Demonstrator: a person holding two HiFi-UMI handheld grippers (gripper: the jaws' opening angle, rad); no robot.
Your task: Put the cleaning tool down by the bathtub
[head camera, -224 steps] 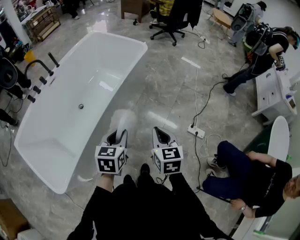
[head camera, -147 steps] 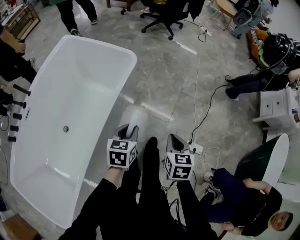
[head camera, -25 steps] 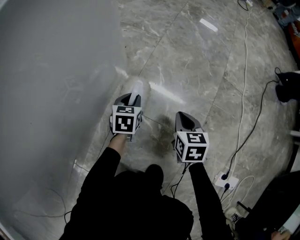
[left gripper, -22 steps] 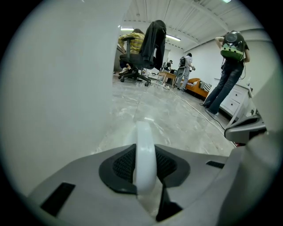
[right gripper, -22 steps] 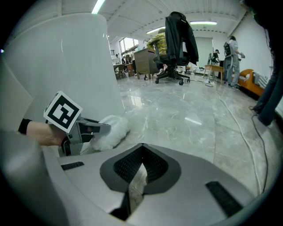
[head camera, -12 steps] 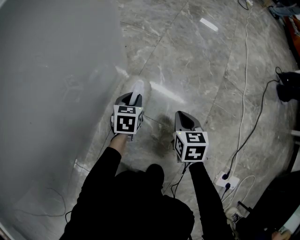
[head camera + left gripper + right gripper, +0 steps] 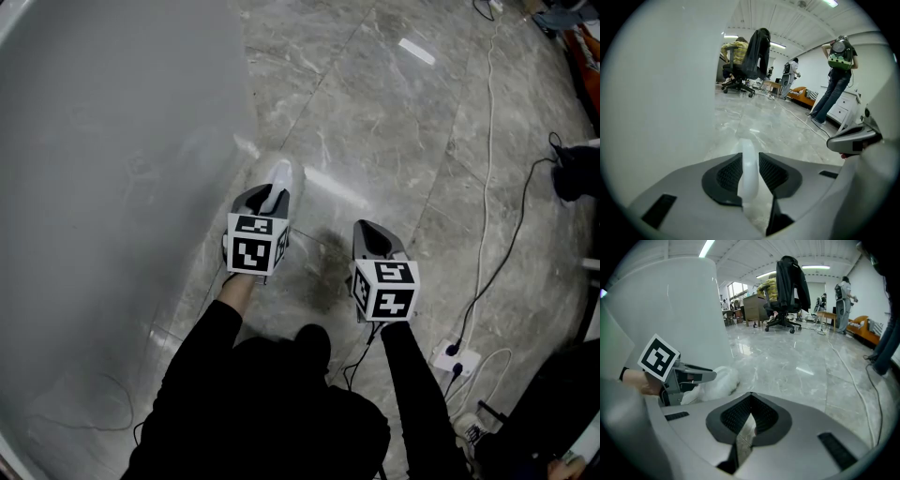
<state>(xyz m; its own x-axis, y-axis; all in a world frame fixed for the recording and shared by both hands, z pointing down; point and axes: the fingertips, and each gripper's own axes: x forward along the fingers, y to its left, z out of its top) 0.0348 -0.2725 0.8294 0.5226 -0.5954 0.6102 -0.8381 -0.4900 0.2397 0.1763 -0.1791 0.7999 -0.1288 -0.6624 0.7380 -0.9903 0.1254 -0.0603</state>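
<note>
The cleaning tool [image 7: 280, 175] is a white, soft, puffy pad that rests on the marble floor right beside the bathtub's white outer wall [image 7: 122, 141]. My left gripper [image 7: 267, 198] is low over the floor. Its jaws are opening, and the tool's thin white part [image 7: 748, 183] still fills the gap between the pads. The right gripper view shows the tool [image 7: 715, 379] bulging out ahead of the left gripper [image 7: 689, 376], with the tub [image 7: 670, 305] behind it. My right gripper [image 7: 375, 236] hovers a little to the right, shut and holding nothing [image 7: 751, 397].
A white cable [image 7: 487, 187] runs across the floor to a power strip [image 7: 457, 359] at the lower right. Further off are an office chair with a dark jacket [image 7: 752, 58] and a standing person [image 7: 836, 79]. The tub wall [image 7: 656, 93] is close on my left.
Since the earliest frames I have come right up to the tub's side, with both grippers low over the floor. Over the last second the grippers and the tool barely shift.
</note>
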